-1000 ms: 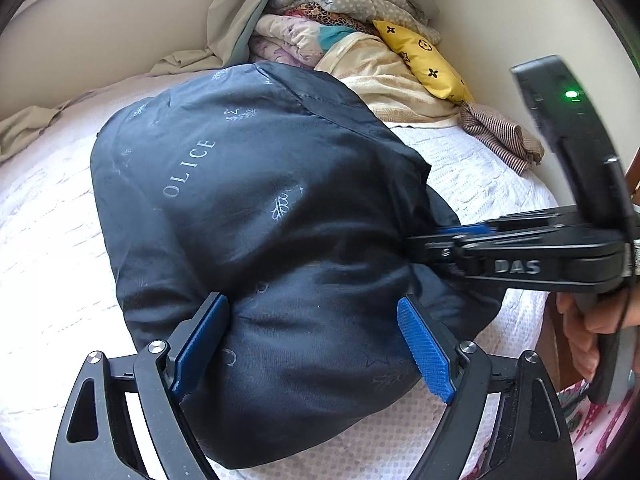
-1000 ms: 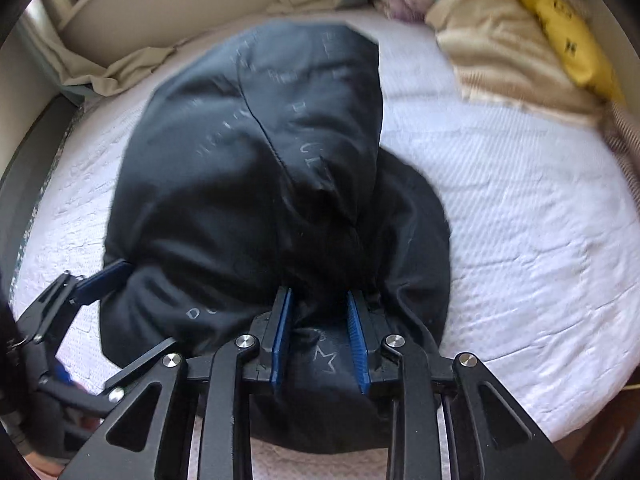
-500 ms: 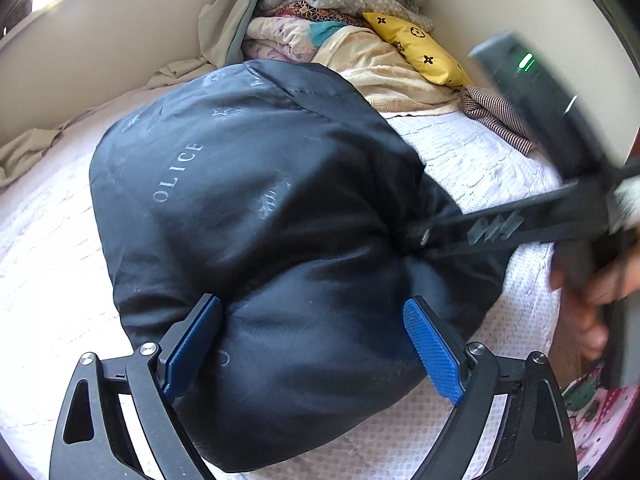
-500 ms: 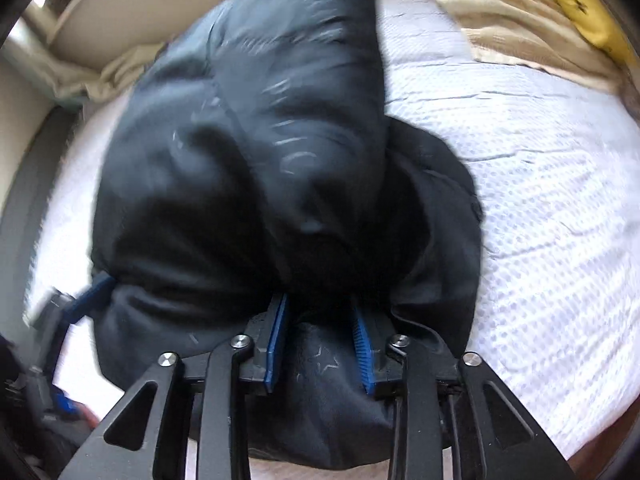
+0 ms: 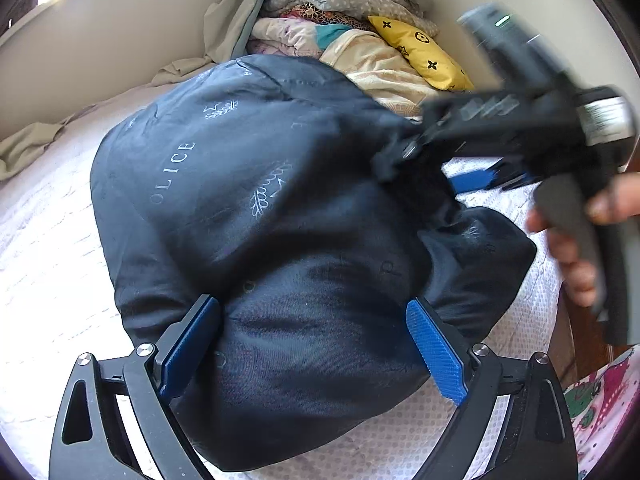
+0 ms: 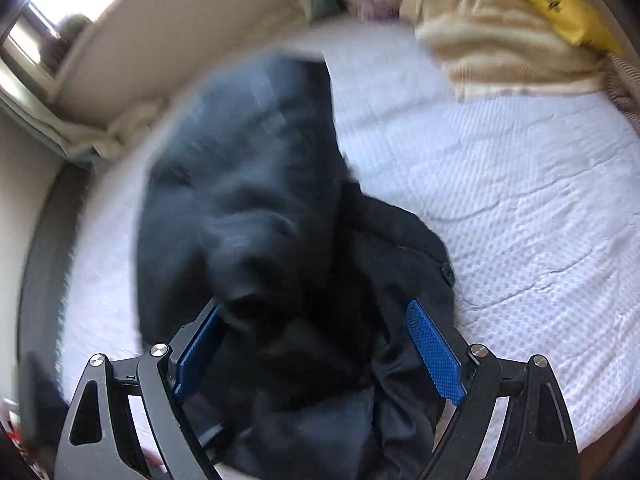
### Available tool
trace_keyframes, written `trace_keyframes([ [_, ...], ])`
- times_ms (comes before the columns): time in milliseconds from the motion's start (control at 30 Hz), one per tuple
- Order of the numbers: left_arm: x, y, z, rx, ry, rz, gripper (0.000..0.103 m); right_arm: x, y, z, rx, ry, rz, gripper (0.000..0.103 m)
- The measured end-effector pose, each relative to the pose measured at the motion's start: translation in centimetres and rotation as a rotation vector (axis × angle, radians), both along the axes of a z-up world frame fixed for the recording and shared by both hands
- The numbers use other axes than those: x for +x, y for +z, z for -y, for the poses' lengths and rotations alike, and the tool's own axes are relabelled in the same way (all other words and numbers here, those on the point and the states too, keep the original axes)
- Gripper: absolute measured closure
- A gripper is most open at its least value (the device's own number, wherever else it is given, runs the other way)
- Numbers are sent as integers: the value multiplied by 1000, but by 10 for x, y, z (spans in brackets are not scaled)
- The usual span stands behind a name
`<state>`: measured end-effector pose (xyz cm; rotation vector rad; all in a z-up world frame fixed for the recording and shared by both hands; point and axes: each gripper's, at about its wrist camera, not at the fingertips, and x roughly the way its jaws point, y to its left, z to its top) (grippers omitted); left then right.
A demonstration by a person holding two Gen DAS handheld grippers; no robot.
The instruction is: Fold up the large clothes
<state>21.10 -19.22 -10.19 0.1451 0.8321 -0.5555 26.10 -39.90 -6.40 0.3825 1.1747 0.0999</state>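
Note:
A large dark navy puffy jacket [image 5: 256,208] with pale printed letters lies bunched on the white bed; it also shows in the right wrist view [image 6: 256,184], blurred. My left gripper [image 5: 316,344] is open, its blue pads either side of the jacket's near bulge. My right gripper [image 6: 316,352] is open above the jacket's near folds, holding nothing. In the left wrist view the right gripper [image 5: 480,178] is blurred at the upper right, a hand on its handle.
A white textured bedspread [image 6: 500,208] covers the bed. A pile of folded blankets [image 5: 344,4] and a yellow pillow [image 5: 420,52] sit at the far corner against the wall. A beige cloth [image 5: 28,148] lies along the left wall.
My right gripper was shut on a fold of the jacket; now it has opened, let go and lifted up and back. The left gripper stays open at the same spot.

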Motion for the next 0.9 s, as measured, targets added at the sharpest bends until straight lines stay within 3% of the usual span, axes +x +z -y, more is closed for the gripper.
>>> trace_keyframes([
  [200,6,10,-9,-60,15,-52,3,11,-31,15,168,2,-41,4],
  [433,38,37,-86,-318,171,-207,1,12,-42,27,248,-4,-47,1],
  [500,54,39,-107,-334,212,-255,1,14,-44,28,254,-5,-48,1],
  [700,93,13,-138,-323,242,-374,1,20,-48,30,270,-13,-49,0],
  [800,106,-12,-143,-432,244,-469,1,24,-53,31,299,-15,-47,0],
  [900,111,-30,-136,-474,228,-537,1,25,-61,38,340,-13,-42,0],
])
